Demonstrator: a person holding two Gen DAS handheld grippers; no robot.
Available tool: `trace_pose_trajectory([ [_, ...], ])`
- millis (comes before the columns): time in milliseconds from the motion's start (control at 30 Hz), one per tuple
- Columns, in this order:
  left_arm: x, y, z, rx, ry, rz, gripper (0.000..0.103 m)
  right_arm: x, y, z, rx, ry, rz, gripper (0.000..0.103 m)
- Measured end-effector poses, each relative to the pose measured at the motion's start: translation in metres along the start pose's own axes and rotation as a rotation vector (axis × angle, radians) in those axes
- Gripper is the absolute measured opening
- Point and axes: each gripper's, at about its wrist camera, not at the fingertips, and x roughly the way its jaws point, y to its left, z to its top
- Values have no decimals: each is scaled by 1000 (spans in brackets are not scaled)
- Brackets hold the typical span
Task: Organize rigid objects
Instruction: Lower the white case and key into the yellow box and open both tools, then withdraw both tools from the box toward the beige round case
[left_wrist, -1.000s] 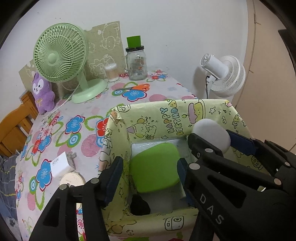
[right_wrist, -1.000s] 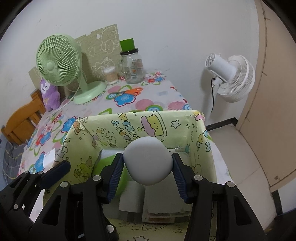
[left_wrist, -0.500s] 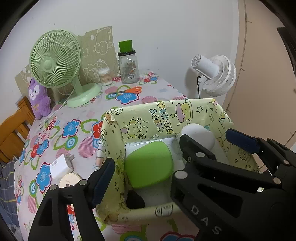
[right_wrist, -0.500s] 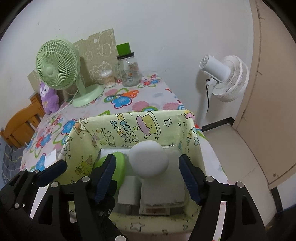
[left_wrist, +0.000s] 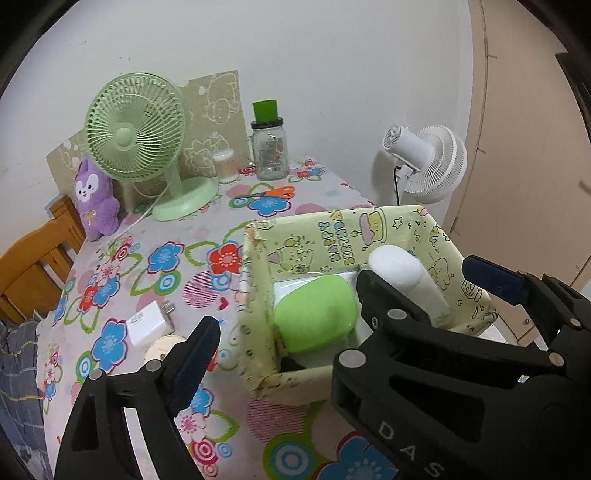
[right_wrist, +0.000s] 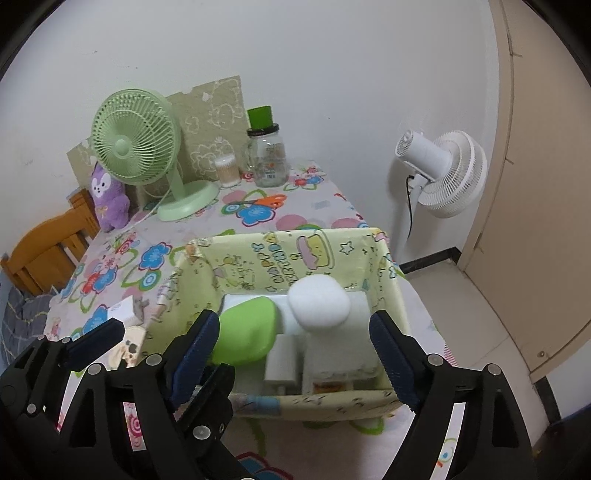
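A yellow patterned paper box (left_wrist: 306, 240) (right_wrist: 280, 258) stands on the flowered table. Inside it lie a green rounded case (left_wrist: 316, 317) (right_wrist: 245, 338), a white round-topped bottle (left_wrist: 400, 273) (right_wrist: 319, 302) standing upright, and flat white items beneath. My left gripper (left_wrist: 280, 332) is open, held near the box's near-left corner. My right gripper (right_wrist: 295, 343) is open, its jaws wide apart on either side of the white bottle without touching it. A white charger (left_wrist: 149, 323) and a round cream compact (left_wrist: 162, 349) lie on the table left of the box.
A green desk fan (left_wrist: 136, 133), a purple plush (left_wrist: 94, 197), a glass jar with a green lid (left_wrist: 269, 147), a cotton-swab tub (left_wrist: 225, 166) and orange scissors (left_wrist: 273, 192) sit at the back. A white floor fan (left_wrist: 428, 162) stands right. A wooden chair (left_wrist: 33, 258) is left.
My right gripper has opened and let go of the white bottle, which now stands in the box. Both grippers have drawn back and up from the box.
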Motion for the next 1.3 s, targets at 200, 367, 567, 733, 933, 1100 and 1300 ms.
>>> trace_pose_trajectory([
  [200,-11,14,-5,-10,-11,10,93,-8,18,-2,-16,-7,7,86],
  [367,-19,26,-9,-20,-19,22,95,-15,32,-3,-37,-13,10,87],
  [567,-28,44,-15,-45,-26,27,96,-21,52,-5,-67,-22,16,88],
  [733,-34,60,-22,-64,-26,42,97,-24,72,-8,-93,-23,34,90],
  [933,-36,81,-30,-88,-15,72,99,-23,93,-11,-124,-20,64,94],
  [1100,-34,98,-36,-119,-1,85,99,-19,110,-13,-161,-11,80,94],
  [1300,-28,115,-41,-146,16,102,99,-10,125,-14,-180,4,125,94],
])
